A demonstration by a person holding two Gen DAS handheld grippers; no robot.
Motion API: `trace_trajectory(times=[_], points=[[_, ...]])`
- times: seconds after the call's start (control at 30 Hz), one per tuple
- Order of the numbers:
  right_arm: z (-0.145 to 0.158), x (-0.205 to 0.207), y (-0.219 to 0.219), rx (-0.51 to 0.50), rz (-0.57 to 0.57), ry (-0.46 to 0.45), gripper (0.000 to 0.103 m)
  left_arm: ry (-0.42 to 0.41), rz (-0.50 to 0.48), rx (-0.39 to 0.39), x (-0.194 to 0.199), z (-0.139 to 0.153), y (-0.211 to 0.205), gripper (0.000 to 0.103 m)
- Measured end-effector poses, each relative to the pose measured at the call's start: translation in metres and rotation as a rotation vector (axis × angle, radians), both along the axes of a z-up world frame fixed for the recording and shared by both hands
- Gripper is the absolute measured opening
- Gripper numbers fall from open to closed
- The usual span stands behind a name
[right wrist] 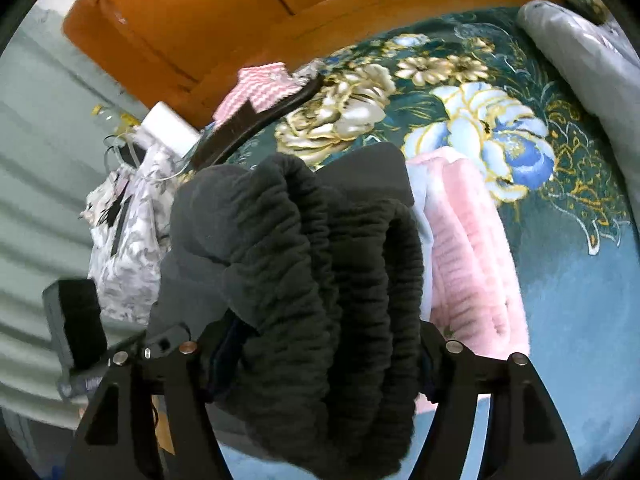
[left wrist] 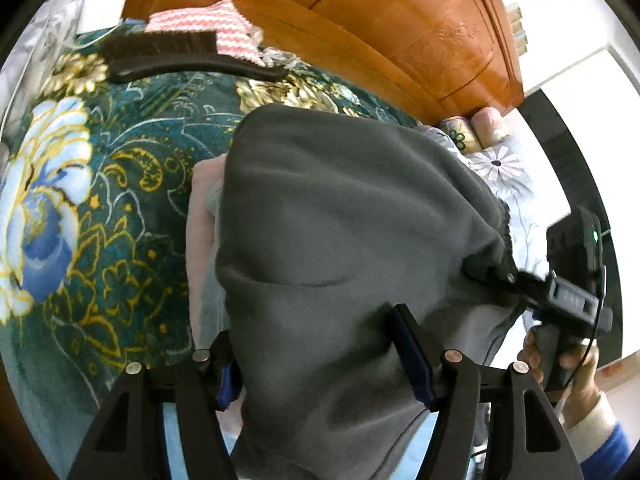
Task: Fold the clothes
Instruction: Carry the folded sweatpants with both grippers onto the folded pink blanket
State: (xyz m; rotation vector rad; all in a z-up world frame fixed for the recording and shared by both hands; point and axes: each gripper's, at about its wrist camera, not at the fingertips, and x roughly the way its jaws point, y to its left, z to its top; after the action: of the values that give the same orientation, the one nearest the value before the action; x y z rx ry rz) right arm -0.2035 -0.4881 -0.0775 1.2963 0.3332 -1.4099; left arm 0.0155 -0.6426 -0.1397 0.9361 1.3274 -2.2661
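Note:
A dark grey fleece garment (left wrist: 340, 208) with a gathered elastic waistband (right wrist: 320, 264) hangs spread over the bed between both grippers. My left gripper (left wrist: 320, 344) is shut on a bunched edge of it, with cloth filling the space between the blue pads. My right gripper (right wrist: 324, 344) is shut on the ruched waistband; the left wrist view shows the right gripper (left wrist: 484, 268) pinching the garment's right corner, held by a hand (left wrist: 576, 364). The left gripper (right wrist: 164, 338) appears at the garment's left side in the right wrist view. A folded pink garment (right wrist: 472, 248) lies partly under the grey one.
The bed has a teal floral blanket (left wrist: 100, 200). A dark long-handled brush (left wrist: 188, 60) and a pink-and-white striped cloth (left wrist: 224, 28) lie near the wooden headboard (left wrist: 400, 20). A grey rolled quilt (right wrist: 592, 72) lies along one side. A floral bag (right wrist: 128, 240) stands beside the bed.

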Motion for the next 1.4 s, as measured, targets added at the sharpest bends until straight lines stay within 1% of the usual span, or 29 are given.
trace_trajectory(times=[0.03, 0.1, 0.13, 0.2, 0.27, 0.3, 0.4, 0.43, 0.47, 0.5, 0.57, 0.6, 0.67, 0.73, 0.87, 0.93, 1.07, 1.27, 1.3, 1.4], points=[[0.005, -0.001, 0.004, -0.004, 0.007, 0.01, 0.077, 0.01, 0.013, 0.025, 0.005, 0.003, -0.001, 0.069], [0.011, -0.005, 0.01, 0.0, -0.002, 0.02, 0.078, 0.031, 0.054, 0.069, 0.018, 0.011, -0.002, 0.07], [0.015, -0.007, 0.013, 0.004, -0.009, 0.023, 0.078, 0.037, 0.08, 0.07, 0.023, 0.014, -0.005, 0.072], [0.025, -0.007, 0.015, 0.004, -0.009, 0.056, 0.078, 0.028, 0.106, 0.048, 0.031, 0.025, -0.006, 0.074], [0.035, -0.005, 0.015, -0.001, -0.006, 0.094, 0.078, 0.016, 0.127, -0.004, 0.038, 0.037, -0.007, 0.074], [0.041, -0.003, 0.014, -0.009, -0.012, 0.127, 0.078, 0.016, 0.13, -0.034, 0.041, 0.044, -0.005, 0.074], [0.056, -0.016, 0.013, -0.04, -0.113, 0.162, 0.078, 0.023, 0.086, -0.1, 0.035, 0.061, 0.005, 0.074], [0.06, -0.02, 0.014, -0.046, -0.16, 0.162, 0.078, 0.027, 0.053, -0.122, 0.029, 0.064, 0.01, 0.074], [0.063, -0.021, 0.015, -0.056, -0.182, 0.157, 0.078, 0.031, 0.019, -0.144, 0.022, 0.067, 0.016, 0.074], [0.068, -0.011, 0.016, -0.086, -0.156, 0.154, 0.078, 0.035, -0.013, -0.165, 0.016, 0.07, 0.021, 0.074], [0.078, 0.016, 0.019, -0.157, -0.078, 0.153, 0.078, 0.037, -0.063, -0.176, 0.006, 0.068, 0.029, 0.074], [0.078, 0.03, 0.019, -0.172, -0.021, 0.17, 0.078, 0.033, -0.083, -0.176, 0.001, 0.064, 0.032, 0.074], [0.074, 0.059, 0.017, -0.187, 0.107, 0.215, 0.078, 0.011, -0.087, -0.161, -0.003, 0.054, 0.033, 0.074], [0.056, 0.068, 0.005, -0.122, 0.142, 0.265, 0.078, -0.007, -0.086, -0.147, -0.006, 0.043, 0.032, 0.074], [0.024, 0.043, -0.018, -0.073, 0.047, 0.236, 0.078, 0.003, -0.089, -0.125, -0.01, 0.03, 0.025, 0.074], [0.01, 0.034, -0.03, -0.044, 0.023, 0.228, 0.078, 0.011, -0.1, -0.118, -0.017, 0.026, 0.021, 0.074], [-0.007, 0.028, -0.042, -0.025, 0.017, 0.261, 0.078, 0.013, -0.089, -0.105, -0.023, 0.018, 0.016, 0.074], [-0.015, 0.031, -0.046, -0.005, -0.003, 0.271, 0.079, -0.038, -0.094, -0.13, -0.032, 0.009, 0.019, 0.074], [-0.014, 0.035, -0.046, 0.008, -0.007, 0.285, 0.079, -0.048, -0.093, -0.132, -0.033, 0.011, 0.019, 0.074], [0.002, 0.045, -0.039, 0.005, -0.013, 0.321, 0.079, -0.054, -0.073, -0.156, -0.025, 0.025, 0.029, 0.074]])
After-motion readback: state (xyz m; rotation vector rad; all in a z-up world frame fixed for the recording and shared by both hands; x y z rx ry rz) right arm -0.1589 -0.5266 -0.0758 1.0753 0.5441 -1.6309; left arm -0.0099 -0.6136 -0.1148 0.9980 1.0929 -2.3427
